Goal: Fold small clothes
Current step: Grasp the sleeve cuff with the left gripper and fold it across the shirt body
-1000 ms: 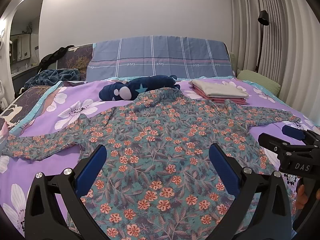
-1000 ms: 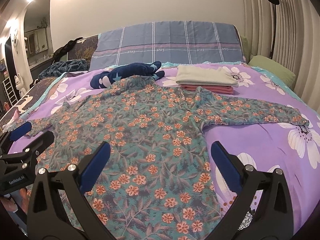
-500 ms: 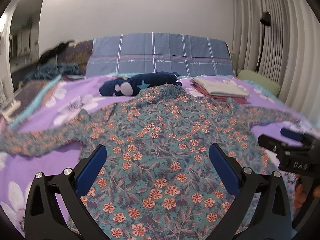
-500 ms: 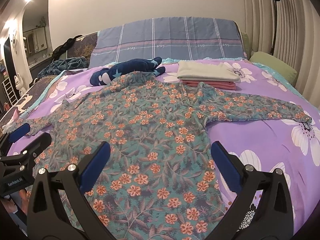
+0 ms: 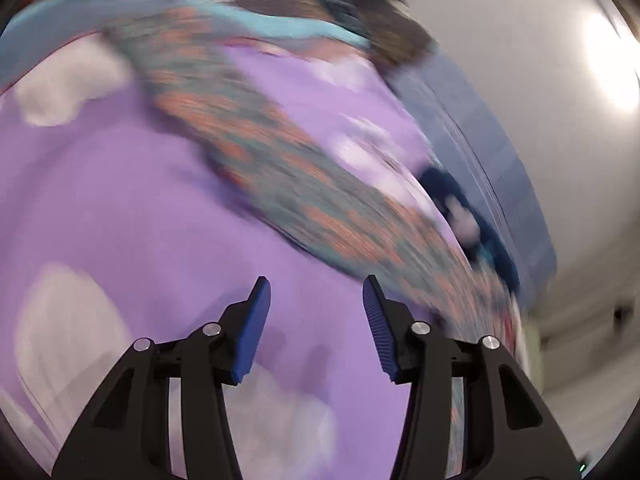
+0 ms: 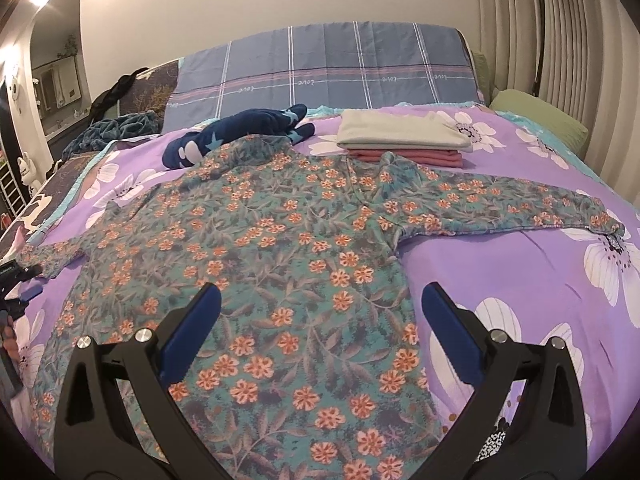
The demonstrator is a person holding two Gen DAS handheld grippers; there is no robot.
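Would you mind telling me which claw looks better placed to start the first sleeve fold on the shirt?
Left, probably. The left claw is open right by the shirt's left sleeve, though that view is blurred. The right claw, also open, hovers over the shirt's body, well away from the right sleeve.

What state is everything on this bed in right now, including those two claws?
Floral shirt: spread flat, sleeves out, unfolded.
Folded clothes: stacked neatly, cream on pink.
Navy plush toy: lying on its side at the shirt's collar.
Left claw: open, empty, above the sheet beside a sleeve; view blurred.
Right claw: open, empty, over the shirt.
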